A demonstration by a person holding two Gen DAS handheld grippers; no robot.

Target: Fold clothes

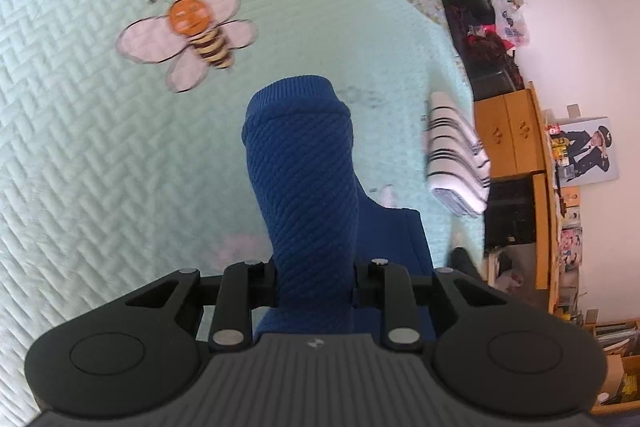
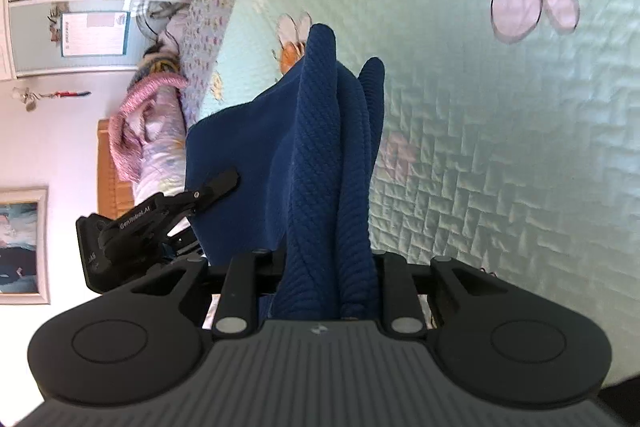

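A dark blue ribbed knit garment (image 1: 304, 187) hangs over a pale green quilted bedspread (image 1: 100, 155). My left gripper (image 1: 316, 283) is shut on a bunched fold of it; the fabric runs out between the jaws and hides the fingertips. My right gripper (image 2: 328, 283) is shut on another bunched part of the same blue garment (image 2: 320, 155), which drapes away from it in folds. The left gripper also shows in the right wrist view (image 2: 224, 183), at the left, gripping the garment's flat edge.
The bedspread (image 2: 500, 147) has bee prints (image 1: 192, 27). A folded white and black striped cloth (image 1: 456, 155) lies near the bed's right edge. Wooden cabinets (image 1: 512, 135) and cluttered shelves stand beyond it. Pink and floral bedding (image 2: 148, 131) is piled at the bed's far side.
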